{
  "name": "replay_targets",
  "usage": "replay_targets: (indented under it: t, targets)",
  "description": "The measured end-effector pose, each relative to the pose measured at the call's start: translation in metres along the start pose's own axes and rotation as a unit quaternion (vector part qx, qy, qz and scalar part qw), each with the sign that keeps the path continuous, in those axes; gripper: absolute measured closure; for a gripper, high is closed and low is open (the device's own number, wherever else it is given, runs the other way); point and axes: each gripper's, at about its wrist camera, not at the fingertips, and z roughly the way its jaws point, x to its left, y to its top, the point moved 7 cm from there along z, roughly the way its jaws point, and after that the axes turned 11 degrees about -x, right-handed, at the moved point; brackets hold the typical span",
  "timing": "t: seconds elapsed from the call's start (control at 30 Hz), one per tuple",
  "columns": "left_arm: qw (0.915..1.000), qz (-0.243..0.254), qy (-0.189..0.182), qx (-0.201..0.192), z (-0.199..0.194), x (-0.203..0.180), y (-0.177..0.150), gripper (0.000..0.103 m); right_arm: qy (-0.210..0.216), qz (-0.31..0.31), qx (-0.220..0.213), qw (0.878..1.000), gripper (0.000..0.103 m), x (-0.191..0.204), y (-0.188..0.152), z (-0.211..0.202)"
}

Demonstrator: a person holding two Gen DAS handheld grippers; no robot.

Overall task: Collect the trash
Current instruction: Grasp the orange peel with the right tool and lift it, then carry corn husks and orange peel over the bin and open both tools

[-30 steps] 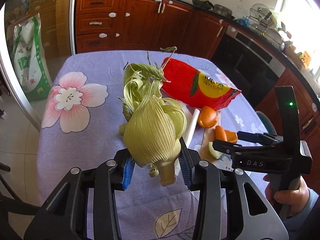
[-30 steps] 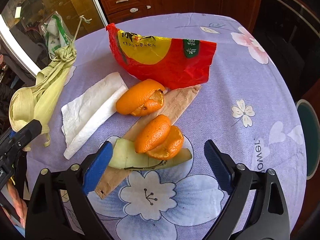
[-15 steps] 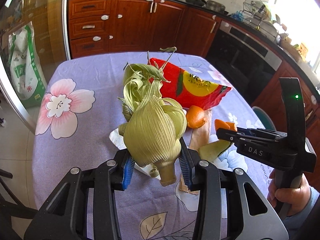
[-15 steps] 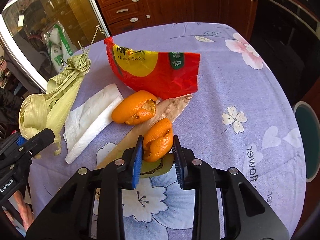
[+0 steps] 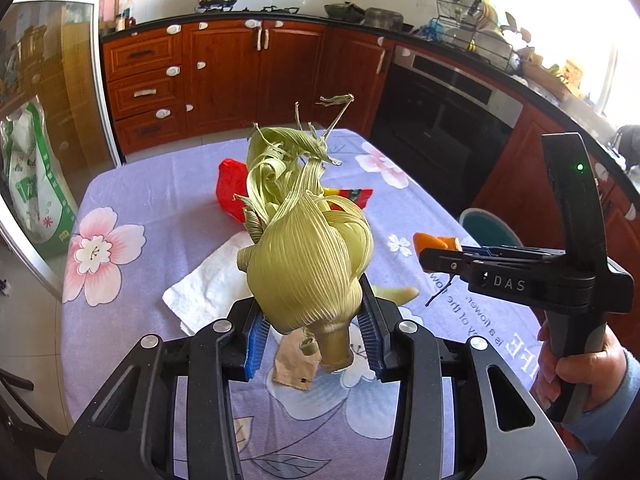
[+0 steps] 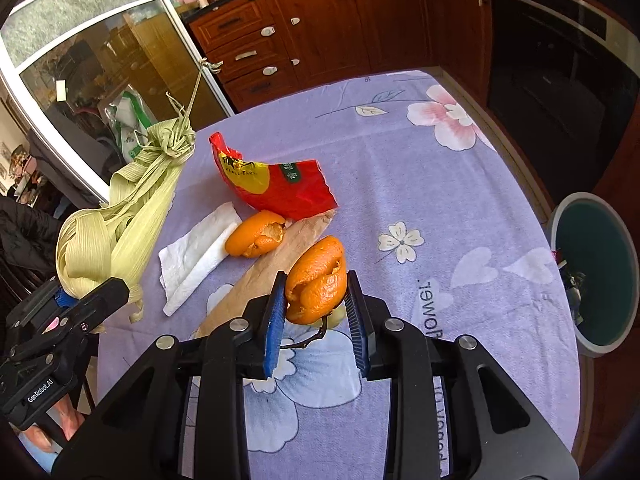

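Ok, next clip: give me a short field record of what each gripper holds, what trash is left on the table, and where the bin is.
left gripper: shut on the pale green corn husk bundle, lifted off the table
right gripper: shut on a curled orange peel, lifted
left on purple floral tablecloth: red plastic snack wrapper, white folded paper towel, second orange peel, brown paper strip, pale green rind piece
bin: round white bin with green liner, on the floor beside the table's right edge in the right wrist view

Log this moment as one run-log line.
left gripper: shut on corn husk | right gripper: shut on orange peel | bin: beside table
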Motion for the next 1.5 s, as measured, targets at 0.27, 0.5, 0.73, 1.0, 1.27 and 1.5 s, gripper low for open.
replay_targets:
  t: [0.27,0.5,0.73,1.0,1.27,1.5]
  targets:
    - [0.9983,0.037,-0.039,0.023,0.015,-0.054,-0.006,0.062,-0.030,0.023,-0.026,0.999,0.075,-0.051,-0.004,-0.031]
    - [0.9904,0.093,-0.094,0.039,0.043,-0.130,0.002,0.062,-0.067,0.064,-0.058,0.994,0.075,-0.121,0.007,-0.066]
    - [0.9788,0.125,-0.146,0.070,0.087,-0.215,0.010,0.062,-0.111,0.104,-0.077,0.985,0.075,-0.203,0.007,-0.096]
    - [0.9638,0.151,-0.187,0.116,0.137,-0.292,0.007,0.062,-0.156,0.158,-0.077,0.972,0.075,-0.290,-0.007,-0.114]
    - [0.9513,0.173,-0.199,0.159,0.188,-0.341,-0.014,0.062,-0.175,0.191,-0.046,0.965,0.075,-0.339,-0.025,-0.099]
    - [0.9422,0.185,-0.204,0.190,0.228,-0.367,-0.033,0.062,-0.187,0.203,-0.022,0.961,0.075,-0.362,-0.030,-0.079]
